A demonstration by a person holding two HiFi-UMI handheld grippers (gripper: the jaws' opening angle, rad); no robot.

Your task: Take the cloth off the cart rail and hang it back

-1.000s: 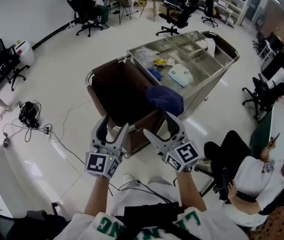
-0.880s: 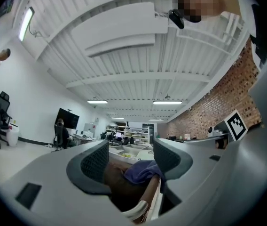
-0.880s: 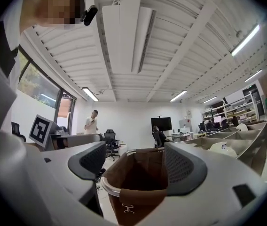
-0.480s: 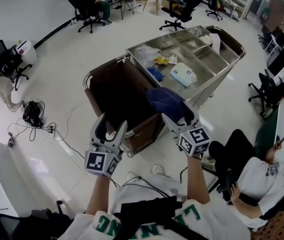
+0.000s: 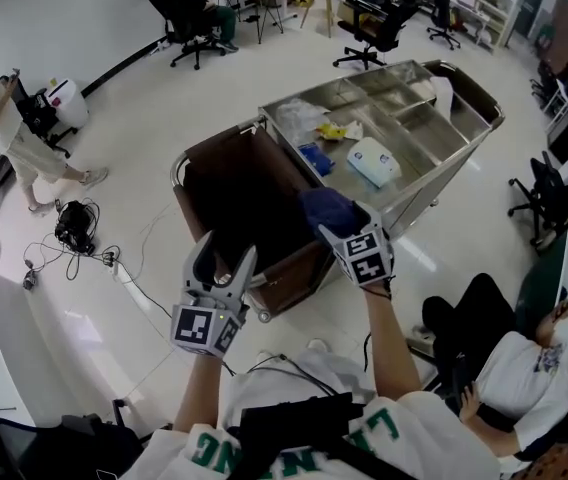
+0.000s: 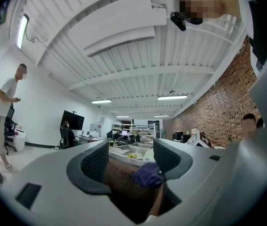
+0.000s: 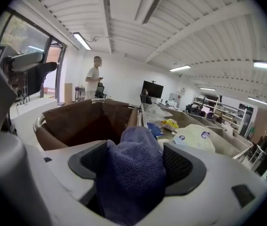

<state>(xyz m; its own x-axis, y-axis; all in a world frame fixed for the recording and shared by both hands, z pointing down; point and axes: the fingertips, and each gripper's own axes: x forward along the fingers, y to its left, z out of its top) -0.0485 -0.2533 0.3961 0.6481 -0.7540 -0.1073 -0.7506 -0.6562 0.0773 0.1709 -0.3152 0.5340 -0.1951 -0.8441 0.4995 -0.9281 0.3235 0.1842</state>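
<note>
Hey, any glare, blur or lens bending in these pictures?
Head view: sharp, edges bowed, glare on the glossy floor by the cart. Left gripper view: fisheye circle, black corners, mosaic patch at top. Right gripper view: same fisheye; the cloth between the jaws looks crisp.

Left gripper (image 6: 131, 155) with dark padded jaws apart and nothing between them, beyond them a purple cloth (image 6: 147, 175) bunched at the right side of a brown cart bin (image 6: 118, 185), steel cart top (image 6: 126, 150) behind, a person (image 6: 4, 112) standing far left, brick wall (image 6: 218, 112) at right
</note>
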